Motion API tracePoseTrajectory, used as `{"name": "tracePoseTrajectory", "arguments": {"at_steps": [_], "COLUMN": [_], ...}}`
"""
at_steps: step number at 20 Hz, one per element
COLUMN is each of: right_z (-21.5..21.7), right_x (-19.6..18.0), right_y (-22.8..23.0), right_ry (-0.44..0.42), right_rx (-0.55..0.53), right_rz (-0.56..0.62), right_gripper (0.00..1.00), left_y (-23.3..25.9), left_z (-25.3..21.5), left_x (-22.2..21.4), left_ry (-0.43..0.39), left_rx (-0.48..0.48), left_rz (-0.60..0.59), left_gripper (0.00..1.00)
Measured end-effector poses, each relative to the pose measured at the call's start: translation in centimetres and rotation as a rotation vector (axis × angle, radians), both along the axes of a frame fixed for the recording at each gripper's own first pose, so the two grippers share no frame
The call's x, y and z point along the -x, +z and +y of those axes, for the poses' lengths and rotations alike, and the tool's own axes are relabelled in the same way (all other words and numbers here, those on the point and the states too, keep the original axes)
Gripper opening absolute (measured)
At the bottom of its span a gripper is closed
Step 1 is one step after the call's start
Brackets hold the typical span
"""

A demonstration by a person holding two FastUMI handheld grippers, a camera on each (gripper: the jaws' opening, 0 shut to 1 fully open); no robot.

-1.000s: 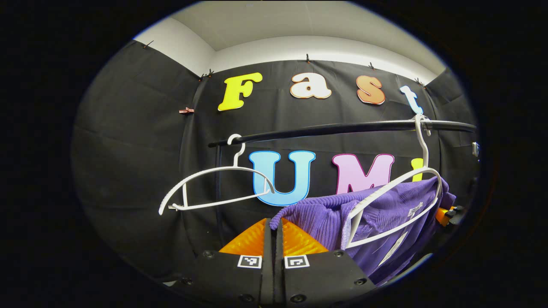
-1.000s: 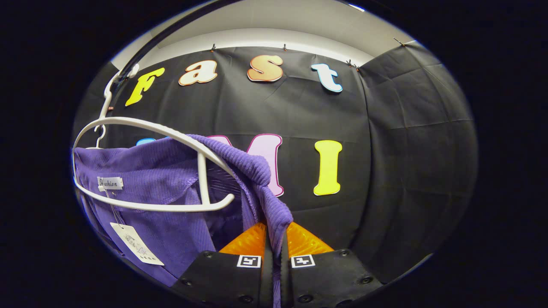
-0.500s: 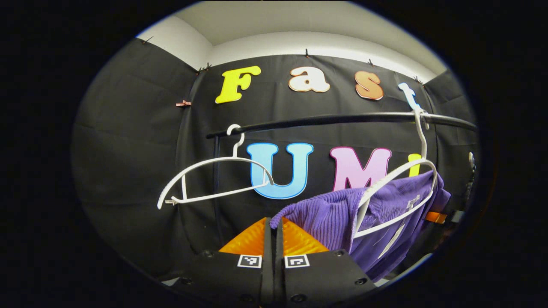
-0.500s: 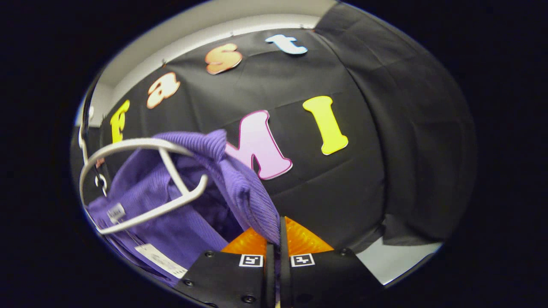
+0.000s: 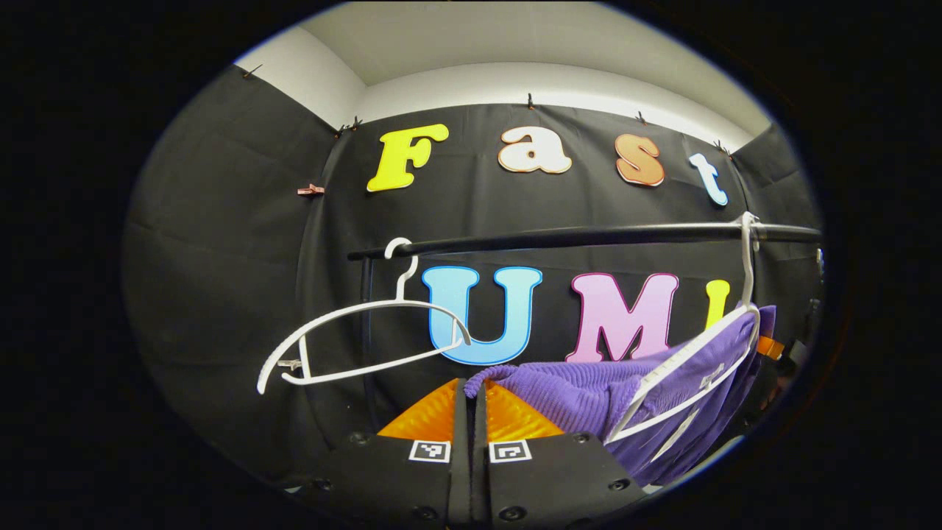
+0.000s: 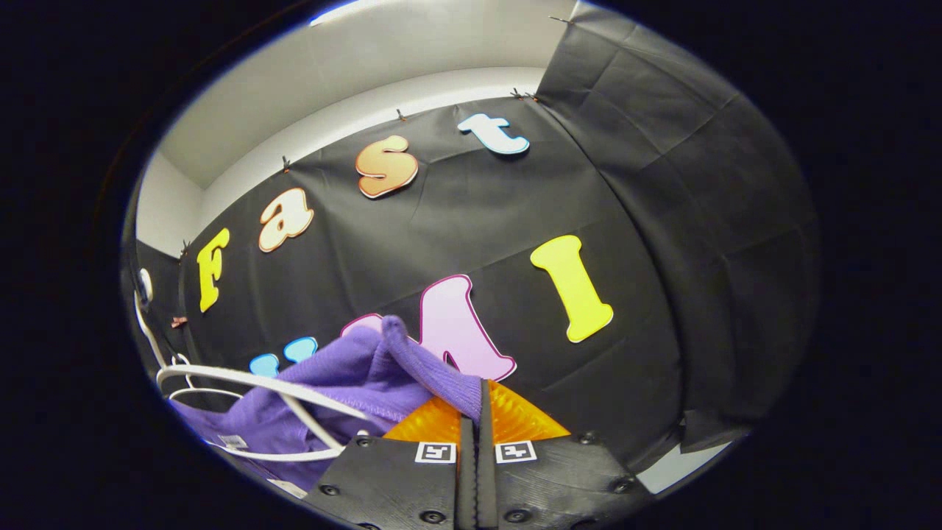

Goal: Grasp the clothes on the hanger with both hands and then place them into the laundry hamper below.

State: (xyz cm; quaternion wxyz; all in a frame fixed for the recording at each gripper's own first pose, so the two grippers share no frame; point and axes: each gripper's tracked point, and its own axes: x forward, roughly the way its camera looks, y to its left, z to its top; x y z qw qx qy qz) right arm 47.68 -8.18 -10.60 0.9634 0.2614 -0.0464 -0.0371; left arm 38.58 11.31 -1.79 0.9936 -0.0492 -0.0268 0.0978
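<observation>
A purple ribbed garment [image 5: 589,394] hangs on a white hanger [image 5: 692,375] hooked over a black rail [image 5: 589,237] at the right of the left gripper view. My left gripper [image 5: 471,386] is shut on one corner of that garment, the cloth stretching off to the right. In the right gripper view the same purple garment [image 6: 353,375] spreads to the lower left with the white hanger [image 6: 257,383] lying across it. My right gripper [image 6: 480,394] is shut on its ribbed edge, which folds over the left finger.
An empty white hanger [image 5: 353,346] hangs from the left end of the rail, just left of my left gripper. A black upright post [image 5: 366,331] stands under that rail end. Pale floor [image 6: 670,464] shows at the lower right of the right gripper view.
The right gripper has tilted and pulled the garment, which now sits lower and flatter in its view. In the left gripper view the loaded hanger slid right along the rail and the cloth stretched out.
</observation>
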Motion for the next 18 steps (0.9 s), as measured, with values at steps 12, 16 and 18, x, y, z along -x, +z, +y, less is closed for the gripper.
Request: {"name": "tracePoseTrajectory", "arguments": {"at_steps": [12, 16, 18], "right_z": [6.2, 8.3, 9.7], "right_x": [5.4, 7.2, 9.2], "right_y": [-9.1, -12.3, -13.4], "right_ry": [0.212, 0.265, 0.29], "right_rx": [-0.096, -0.047, -0.067], "right_rz": [0.155, 0.269, 0.263], "right_gripper": [0.05, 0.05, 0.05], "left_y": [-9.4, -11.5, -13.4], "left_z": [-2.5, -4.1, -4.9], "left_x": [1.1, 2.2, 2.9], "left_ry": [-0.096, -0.124, -0.134], "left_rx": [0.096, 0.111, 0.101], "left_rz": [0.092, 0.136, 0.162], "left_gripper": [0.06, 0.06, 0.05]}}
